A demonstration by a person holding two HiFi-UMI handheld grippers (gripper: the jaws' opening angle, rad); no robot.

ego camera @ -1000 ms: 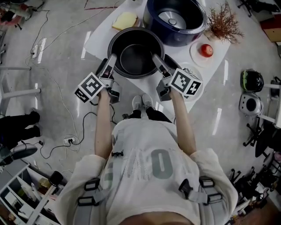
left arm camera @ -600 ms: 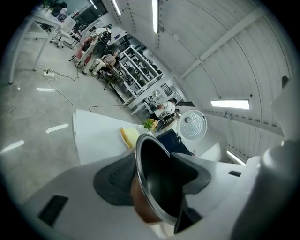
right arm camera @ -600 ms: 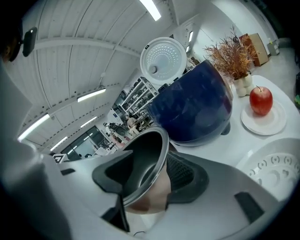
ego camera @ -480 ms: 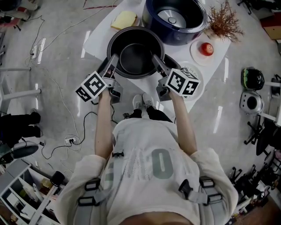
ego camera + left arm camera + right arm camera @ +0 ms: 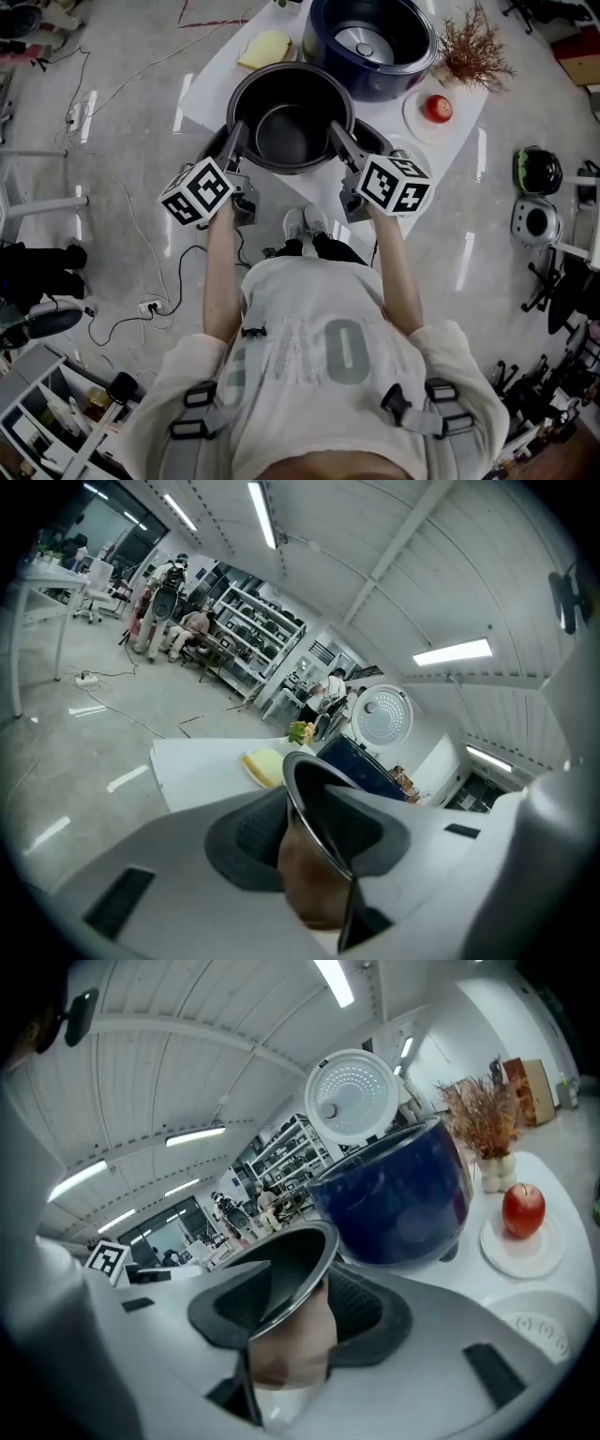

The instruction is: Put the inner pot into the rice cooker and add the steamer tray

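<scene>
The dark inner pot [image 5: 291, 136] stands at the near edge of the white table [image 5: 214, 86], in front of the blue rice cooker [image 5: 375, 42], whose lid is up. My left gripper [image 5: 234, 133] straddles the pot's left rim and my right gripper [image 5: 336, 131] its right rim. Both sets of jaws are closing, and their pads press the rim from inside and outside. In the left gripper view the rim of the pot [image 5: 314, 799] runs between the left gripper's [image 5: 314, 855] jaws. In the right gripper view the pot [image 5: 291, 1265] sits likewise in the right gripper [image 5: 291, 1326], with the cooker [image 5: 398, 1204] behind. A dark round thing [image 5: 375, 141] shows under the pot.
A red apple [image 5: 439, 108] lies on a small white plate right of the pot, with a dried plant [image 5: 478, 52] behind it. A yellow sponge-like block [image 5: 265, 45] lies at the table's back left. Cables run over the floor to the left.
Both grippers have rolled a little and their jaws have narrowed onto the pot's rim. The pot looks slightly larger and nearer in the head view.
</scene>
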